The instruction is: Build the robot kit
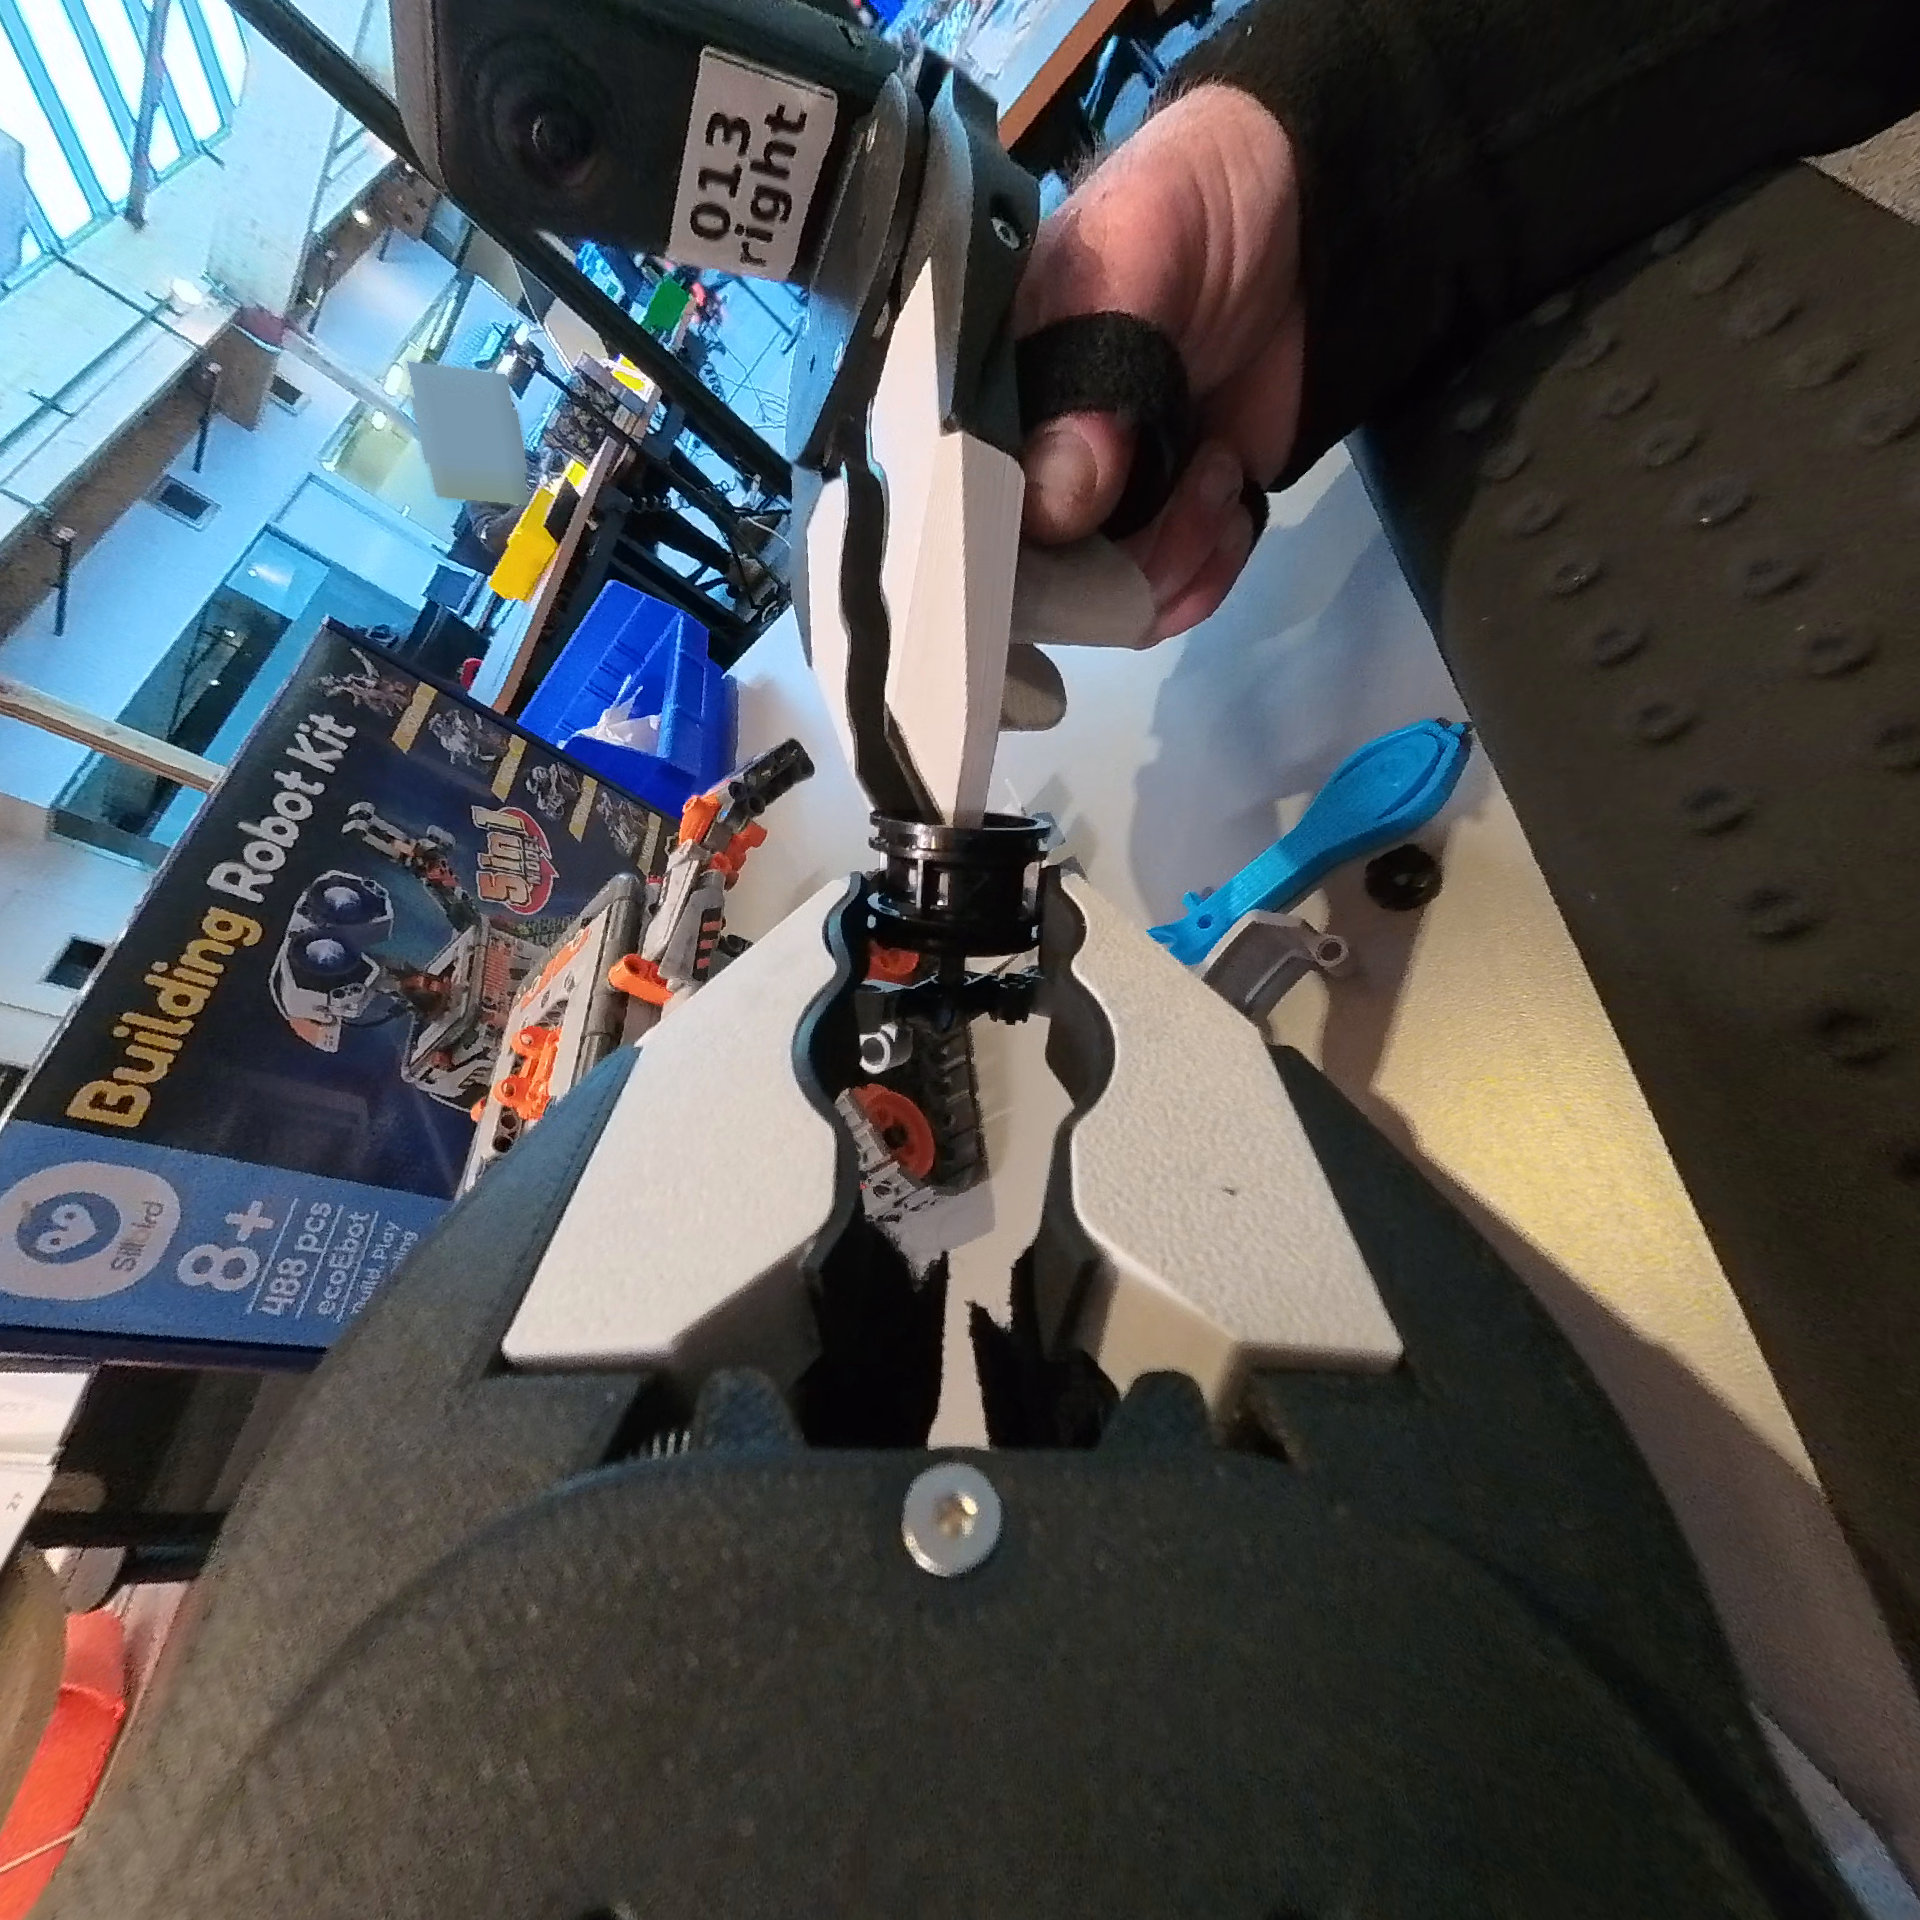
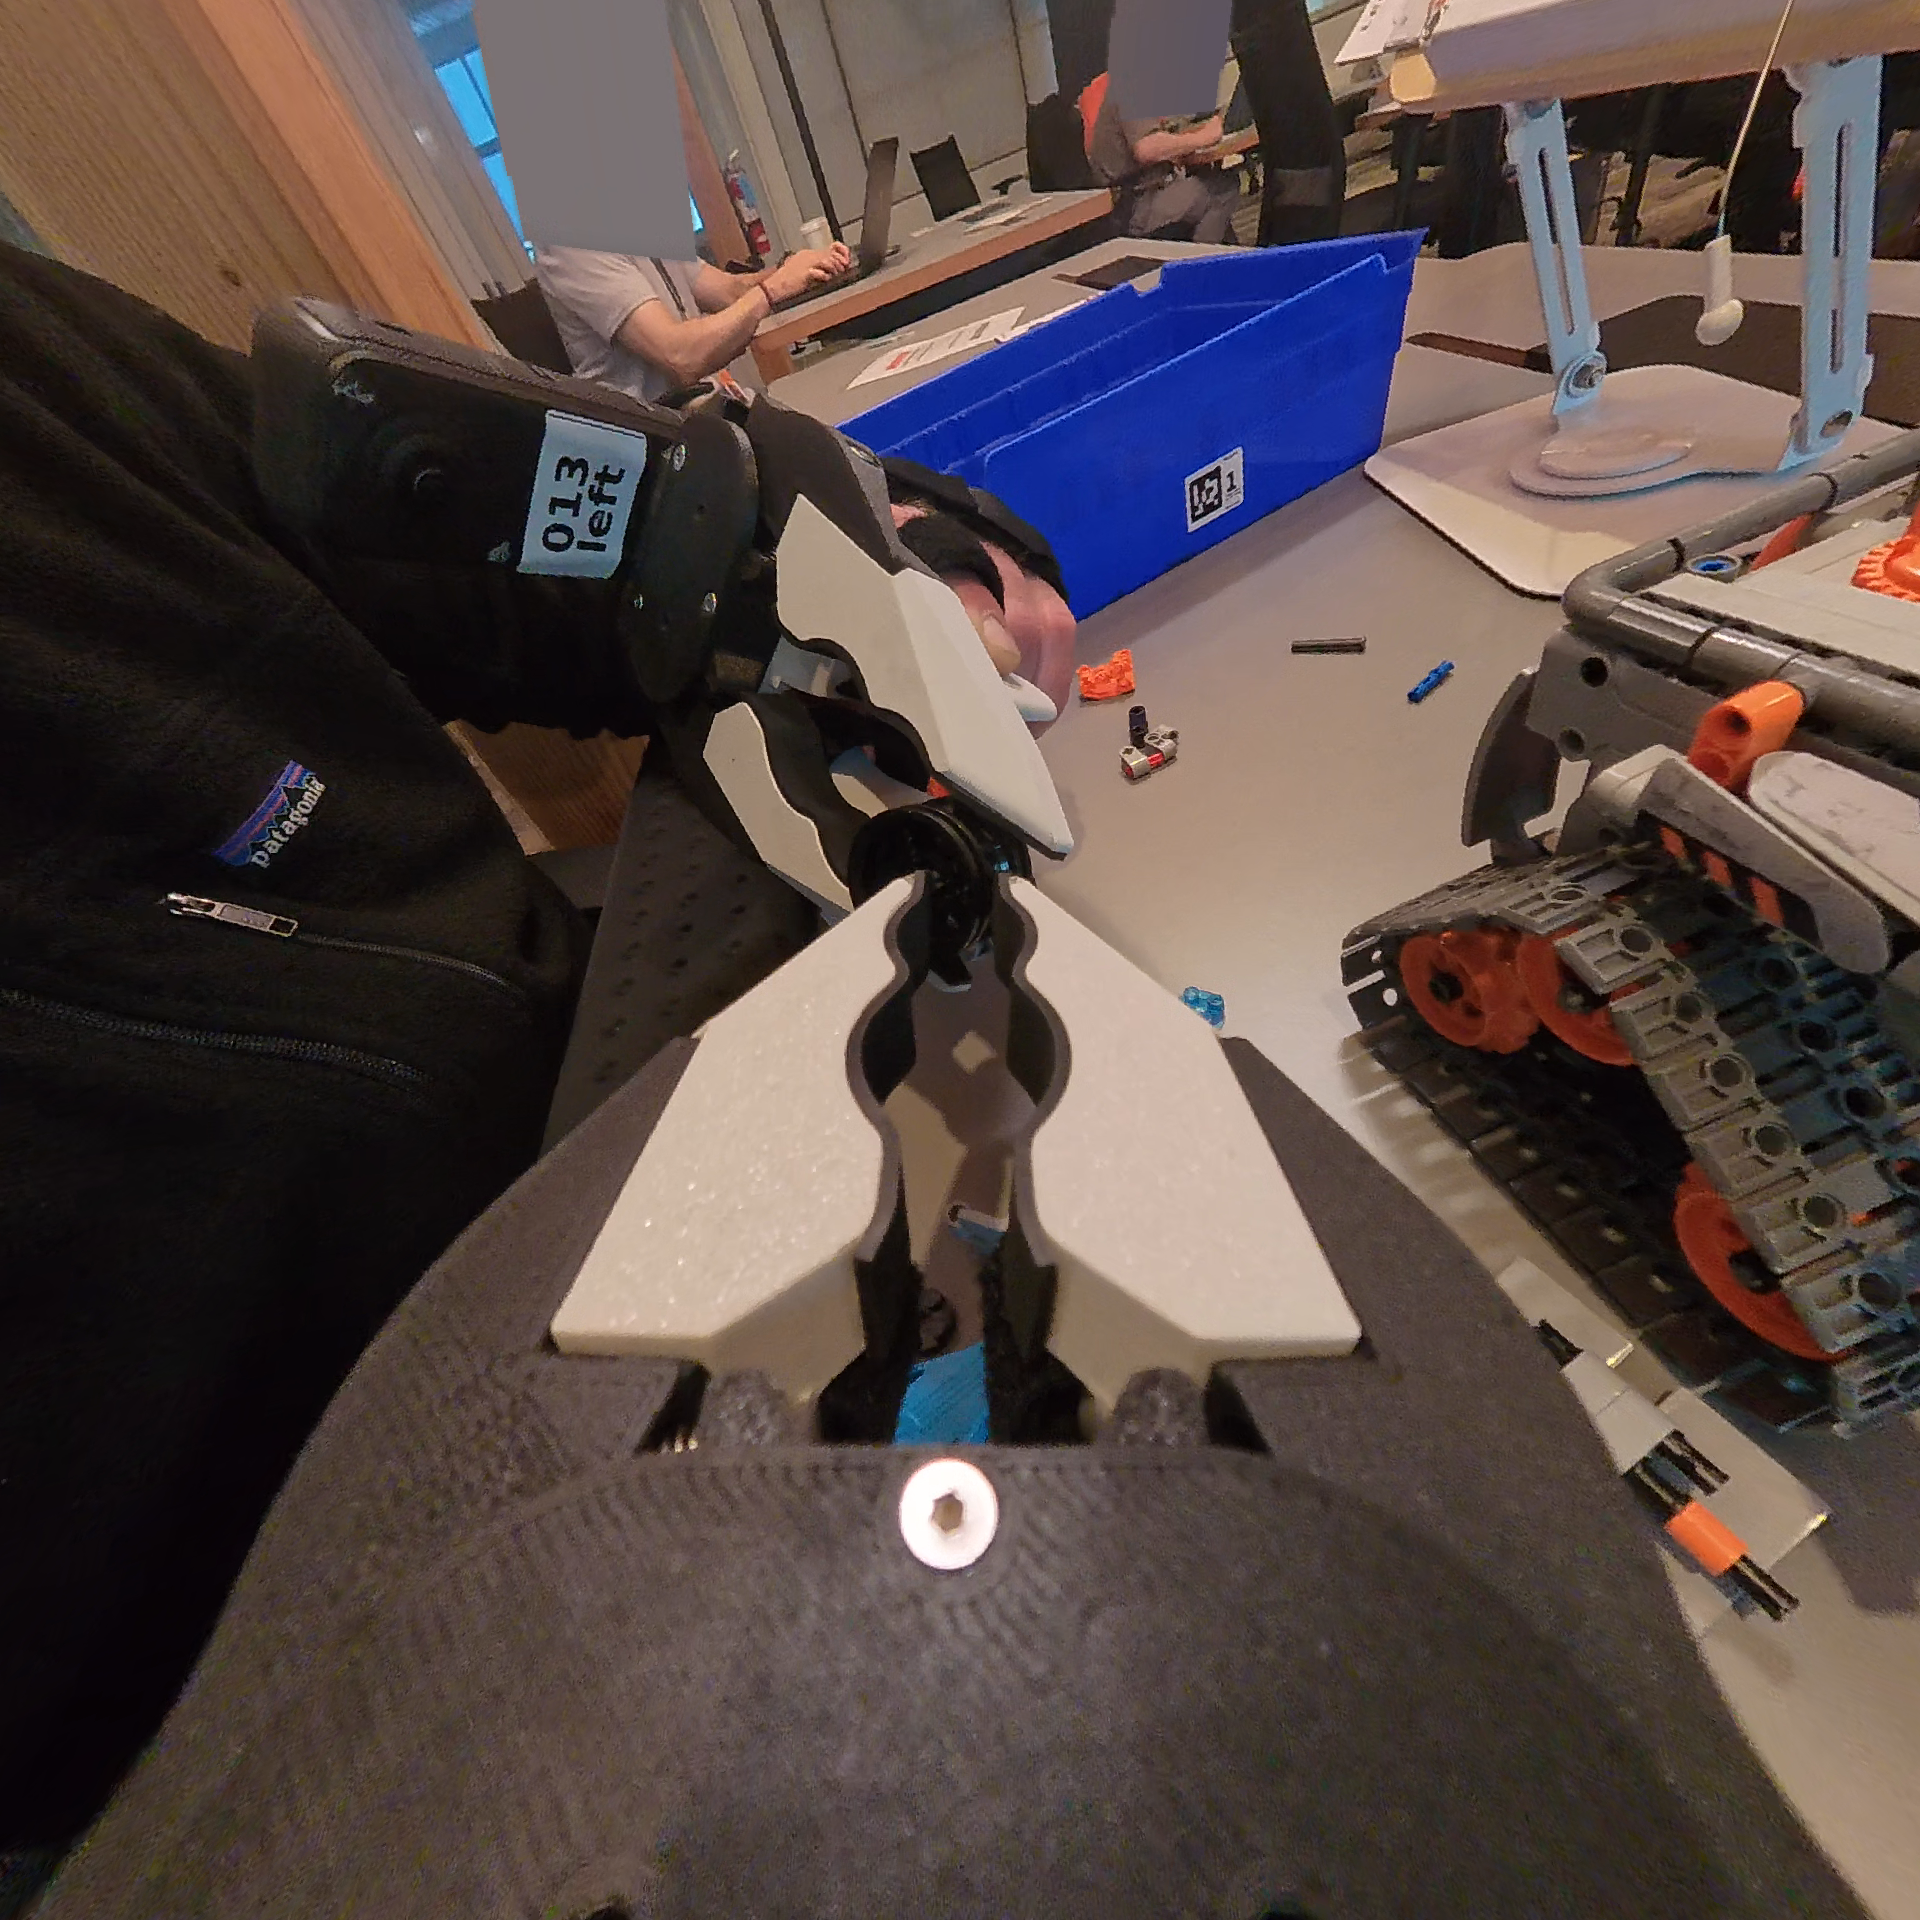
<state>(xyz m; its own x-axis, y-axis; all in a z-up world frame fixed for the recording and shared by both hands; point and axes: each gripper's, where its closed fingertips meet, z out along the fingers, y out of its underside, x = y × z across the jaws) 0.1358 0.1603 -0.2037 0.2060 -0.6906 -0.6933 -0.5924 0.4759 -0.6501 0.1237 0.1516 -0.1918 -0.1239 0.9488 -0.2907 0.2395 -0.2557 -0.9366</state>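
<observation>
I have the small black ribbed plastic wheel hub (image 1: 954, 868) pinched in mid-air between my left gripper (image 1: 951, 883) and right gripper (image 2: 961, 914), both pressed onto it at their tips. Such shallow opposing holds could let it twist free and drop toward the grey-and-orange tracked brick vehicle (image 2: 1662, 997).

Both grippers (image 2: 961, 904) clamp black wheel (image 2: 925, 868)

The left gripper (image 1: 951, 894) and right gripper (image 2: 961, 914) are meeting tip to tip — both closing on one small black wheel (image 1: 951, 868).
</observation>
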